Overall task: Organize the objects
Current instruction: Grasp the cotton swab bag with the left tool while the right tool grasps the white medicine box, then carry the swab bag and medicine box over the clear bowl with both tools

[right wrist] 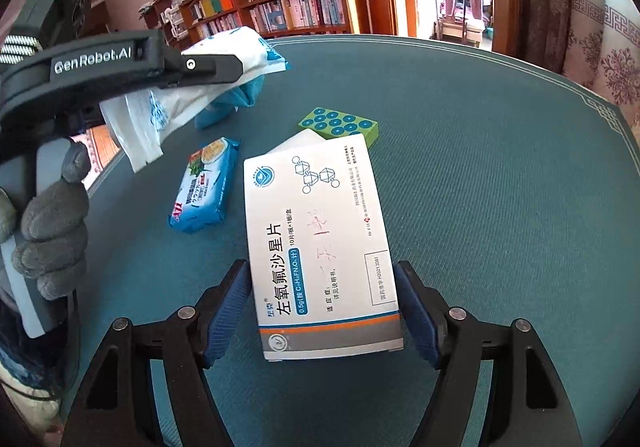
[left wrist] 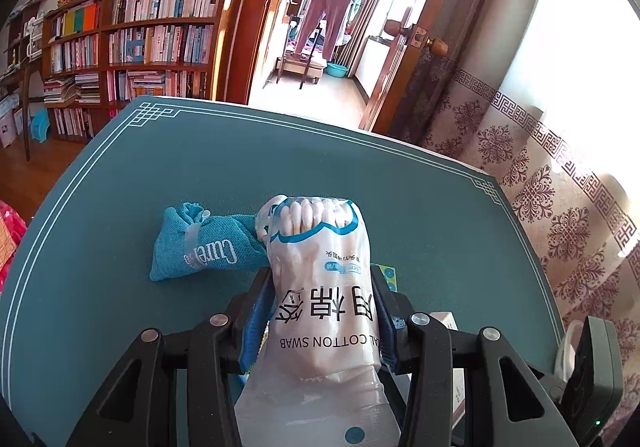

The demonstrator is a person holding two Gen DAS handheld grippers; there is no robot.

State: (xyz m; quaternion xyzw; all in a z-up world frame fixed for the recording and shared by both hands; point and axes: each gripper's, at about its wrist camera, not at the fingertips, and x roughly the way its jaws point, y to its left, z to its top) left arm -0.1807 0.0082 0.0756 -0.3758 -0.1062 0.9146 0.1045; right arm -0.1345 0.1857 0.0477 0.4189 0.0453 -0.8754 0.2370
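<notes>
My left gripper (left wrist: 322, 311) is shut on a white bag of cotton swabs (left wrist: 324, 279) and holds it above the teal table mat (left wrist: 120, 187). A teal mesh pouch (left wrist: 200, 243) lies just behind the bag. In the right wrist view the left gripper (right wrist: 236, 67) shows at upper left with the bag (right wrist: 160, 115) hanging from it. My right gripper (right wrist: 322, 311) is open, its pads on either side of a white medicine box (right wrist: 320, 239) without clearly touching it. The box lies on a second white box and next to a green dotted box (right wrist: 340, 127).
A blue wet-wipes pack (right wrist: 204, 187) lies left of the medicine box. A gloved hand (right wrist: 52, 227) holds the left gripper's handle. A bookshelf (left wrist: 140, 43), an open doorway and a patterned curtain (left wrist: 560, 187) stand beyond the table.
</notes>
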